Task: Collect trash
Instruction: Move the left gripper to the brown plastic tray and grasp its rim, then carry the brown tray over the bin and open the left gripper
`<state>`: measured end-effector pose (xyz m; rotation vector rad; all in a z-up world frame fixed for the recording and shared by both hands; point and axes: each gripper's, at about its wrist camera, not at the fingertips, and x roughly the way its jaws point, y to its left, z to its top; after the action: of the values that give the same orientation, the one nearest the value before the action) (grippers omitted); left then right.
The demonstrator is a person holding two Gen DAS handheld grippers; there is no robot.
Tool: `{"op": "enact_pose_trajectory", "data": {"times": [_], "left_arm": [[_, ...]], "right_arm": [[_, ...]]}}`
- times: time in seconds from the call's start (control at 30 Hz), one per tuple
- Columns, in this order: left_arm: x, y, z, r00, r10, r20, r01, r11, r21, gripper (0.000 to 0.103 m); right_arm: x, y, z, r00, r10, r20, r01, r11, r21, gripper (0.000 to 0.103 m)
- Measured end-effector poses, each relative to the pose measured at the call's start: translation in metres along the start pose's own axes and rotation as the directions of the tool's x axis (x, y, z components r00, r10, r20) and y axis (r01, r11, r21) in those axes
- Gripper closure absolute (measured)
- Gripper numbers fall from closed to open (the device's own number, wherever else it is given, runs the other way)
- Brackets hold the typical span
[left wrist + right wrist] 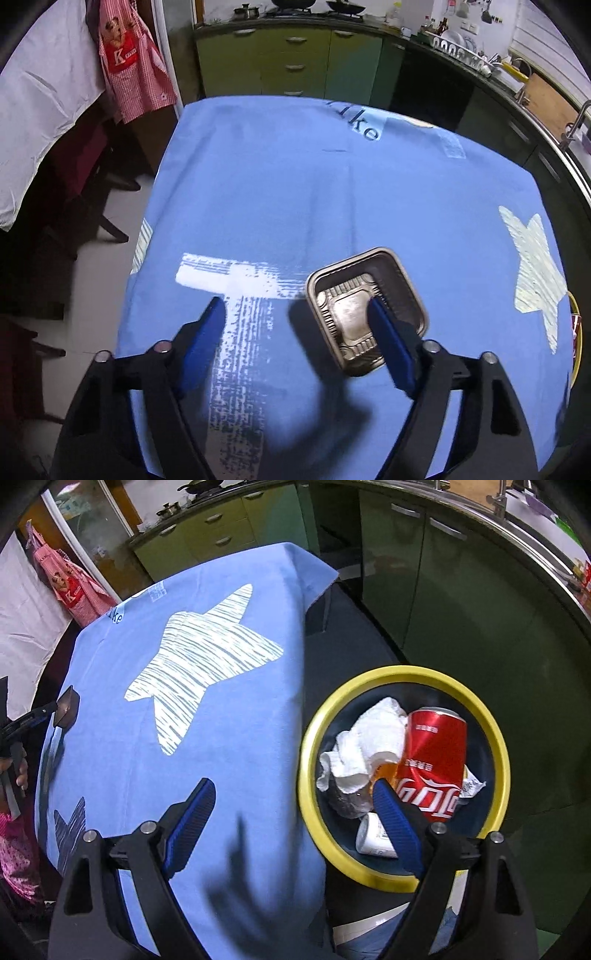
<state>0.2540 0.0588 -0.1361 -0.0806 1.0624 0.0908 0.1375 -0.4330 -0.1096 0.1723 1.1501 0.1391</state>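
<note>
A person's hand (pixel 20 771) and pink patterned sleeve are cut off at the far left of the right wrist view, gripping the left claw (pixel 295 306). Its blue ribbed fingers (pixel 391 347) stand apart. One finger hides part of the small rectangular foil tray with crimped rim (pixel 399 280) sitting on the blue cloth-covered surface (pixel 295 192); whether it touches the tray cannot be told. The cloth is printed with streaky white stars. Further right, the right claw (pixel 293 788) hangs unclenched and empty over the surface edge. Beside the surface stands a round yellow-rimmed bin (pixel 406 674), holding crumpled white tissue (pixel 373 746), a shiny red drink can (pixel 436 746) and a small white container (pixel 371 836) half hidden by a finger.
</note>
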Motion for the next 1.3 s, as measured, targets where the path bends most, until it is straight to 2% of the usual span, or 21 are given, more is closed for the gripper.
{"op": "enact_pose_trajectory", "data": {"times": [0.07,0.13,0.2,0.27,0.3,0.37,0.43,0.63,0.83,0.97,1.07,1.17,1.27,1.3], "left_arm": [[0.005,0.001,-0.001,1.0,-0.003,-0.015,0.004,1.0,0.001,0.037],[0.008,0.001,-0.002,1.0,-0.012,-0.027,0.012,1.0,0.004,0.039],[0.013,-0.002,-0.004,0.999,-0.02,-0.037,0.021,1.0,0.014,0.046],[0.017,-0.002,-0.004,0.998,-0.044,-0.05,0.045,0.999,0.014,0.066],[0.019,-0.003,-0.004,0.997,-0.052,-0.055,0.053,0.998,0.016,0.07],[0.02,-0.007,-0.006,0.997,-0.052,-0.058,0.054,0.998,0.032,0.087],[0.018,-0.011,-0.007,0.997,-0.053,-0.052,0.055,0.997,0.045,0.096],[0.002,-0.023,-0.006,0.999,-0.046,-0.007,0.047,0.994,0.098,0.098],[-0.028,-0.054,-0.011,0.995,-0.102,0.022,0.096,0.976,0.194,0.098],[-0.051,-0.095,-0.016,0.986,-0.165,0.034,0.149,0.947,0.285,0.098],[-0.07,-0.136,-0.022,0.969,-0.246,0.019,0.222,0.903,0.367,0.098],[-0.084,-0.181,-0.025,0.948,-0.317,-0.01,0.288,0.846,0.45,0.098],[-0.094,-0.23,-0.028,0.924,-0.379,-0.052,0.347,0.775,0.527,0.098],[-0.099,-0.253,-0.031,0.914,-0.4,-0.069,0.367,0.743,0.559,0.098]], "right_arm": [[0.0,0.003,0.0,1.0,0.004,-0.002,-0.004,1.0,-0.007,0.021],[0.0,0.006,0.0,1.0,0.005,-0.003,-0.005,1.0,-0.015,0.021],[-0.002,0.007,0.0,1.0,0.002,0.0,-0.002,1.0,-0.019,0.021],[-0.004,0.007,0.001,1.0,0.003,0.002,-0.003,1.0,-0.018,0.021],[-0.005,0.007,0.001,1.0,0.002,0.003,-0.002,1.0,-0.017,0.021],[-0.005,0.005,0.0,1.0,-0.002,0.003,0.002,1.0,-0.015,0.02],[-0.004,0.004,0.0,1.0,-0.001,0.001,0.001,1.0,-0.012,0.02],[-0.004,-0.001,-0.004,1.0,0.003,0.002,-0.003,1.0,-0.004,0.02],[-0.01,-0.005,-0.01,1.0,0.004,0.018,-0.004,1.0,0.006,0.02],[-0.017,-0.013,-0.019,0.999,-0.013,0.034,0.012,1.0,0.027,0.02],[-0.025,-0.026,-0.035,0.998,-0.047,0.048,0.044,0.997,0.066,0.02],[-0.035,-0.042,-0.052,0.995,-0.087,0.058,0.08,0.991,0.106,0.02],[-0.045,-0.059,-0.065,0.993,-0.1,0.069,0.088,0.984,0.152,0.02],[-0.049,-0.065,-0.07,0.992,-0.107,0.073,0.094,0.981,0.169,0.02]]}}
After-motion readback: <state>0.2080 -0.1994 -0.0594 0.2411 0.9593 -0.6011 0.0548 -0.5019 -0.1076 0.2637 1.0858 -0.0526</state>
